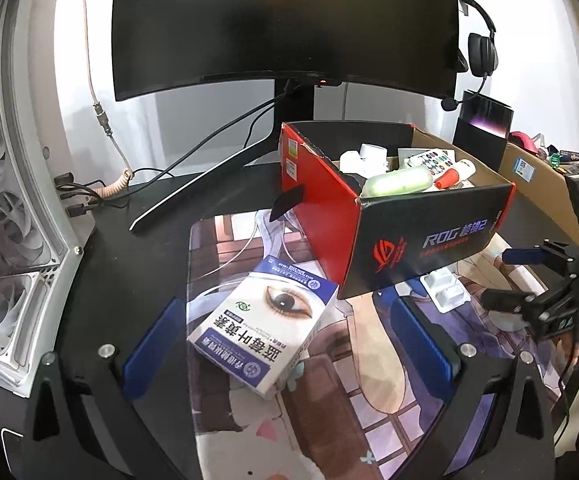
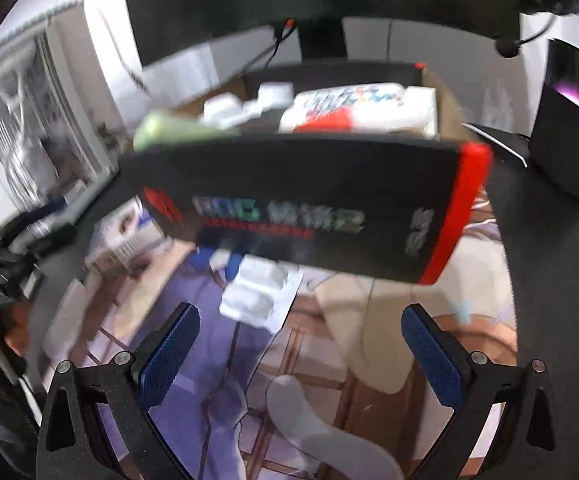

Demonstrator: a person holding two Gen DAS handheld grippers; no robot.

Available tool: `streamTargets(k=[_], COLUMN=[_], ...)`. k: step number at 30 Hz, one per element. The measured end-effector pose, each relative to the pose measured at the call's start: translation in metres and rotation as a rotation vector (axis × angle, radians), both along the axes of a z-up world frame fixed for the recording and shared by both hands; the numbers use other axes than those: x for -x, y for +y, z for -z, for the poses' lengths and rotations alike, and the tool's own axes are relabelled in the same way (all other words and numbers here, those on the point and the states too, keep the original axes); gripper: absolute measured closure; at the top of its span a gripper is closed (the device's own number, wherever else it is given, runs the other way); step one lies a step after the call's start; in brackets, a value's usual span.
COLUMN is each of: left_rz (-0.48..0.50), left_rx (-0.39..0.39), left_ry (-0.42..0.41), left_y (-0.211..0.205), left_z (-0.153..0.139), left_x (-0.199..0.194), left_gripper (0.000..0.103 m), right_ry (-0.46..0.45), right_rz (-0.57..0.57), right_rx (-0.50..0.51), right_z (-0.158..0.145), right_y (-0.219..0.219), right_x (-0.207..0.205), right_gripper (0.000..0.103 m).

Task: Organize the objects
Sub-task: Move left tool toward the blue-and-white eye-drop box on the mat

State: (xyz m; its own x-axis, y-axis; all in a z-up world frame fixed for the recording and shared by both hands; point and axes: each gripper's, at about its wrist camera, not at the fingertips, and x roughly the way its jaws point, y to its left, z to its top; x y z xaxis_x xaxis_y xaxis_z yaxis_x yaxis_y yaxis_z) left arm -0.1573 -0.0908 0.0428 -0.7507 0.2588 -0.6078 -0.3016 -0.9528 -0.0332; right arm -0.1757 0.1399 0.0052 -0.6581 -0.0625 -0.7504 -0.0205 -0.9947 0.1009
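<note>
White-and-blue cardboard medicine box with an eye picture: lying flat, askew, between the left gripper's open fingers.

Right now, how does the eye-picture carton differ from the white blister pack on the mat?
The eye-picture carton is a closed blue-and-white printed box; the white blister pack is a plain, low moulded tray. The carton lies between the left gripper's open fingers; the blister pack lies ahead of the right gripper, beside the ROG box. Both rest on the printed mat, outside that box.
</note>
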Motion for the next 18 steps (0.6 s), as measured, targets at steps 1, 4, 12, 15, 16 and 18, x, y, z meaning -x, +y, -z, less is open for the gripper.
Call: streamTargets(k=[1, 4, 12, 15, 16, 18], left_rz=[0.003, 0.003, -0.024, -0.041, -0.043, -0.048], left_rx=[0.0, -0.001, -0.037, -0.05, -0.053, -0.054], left_ry=[-0.002, -0.013, -0.046, -0.051, -0.053, -0.058], left_y=[-0.001, -0.003, -0.021, -0.027, -0.028, -0.029], left_z=[0.001, 0.004, 0.011, 0.012, 0.012, 0.014], left_x=[0.0, 0.002, 0.007, 0.009, 0.01, 0.012], left_gripper=[0.0, 0.0, 0.0, 0.0, 0.0, 0.0], right_ry=[-0.002, -0.038, -0.063, -0.094, -0.095, -0.096], right_rz=[0.001, -0.007, 0.056, 0.085, 0.091, 0.116], right_rx=[-0.026, -0.067, -0.096, -0.109, -0.103, -0.113], right_z=[0.002, 0.012, 0.027, 0.033, 0.034, 0.034], right_y=[-0.006, -0.021, -0.031, -0.031, -0.03, -0.028], right_x=[0.001, 0.01, 0.023, 0.029, 0.03, 0.033], right_gripper=[0.0, 0.0, 0.0, 0.001, 0.0, 0.0])
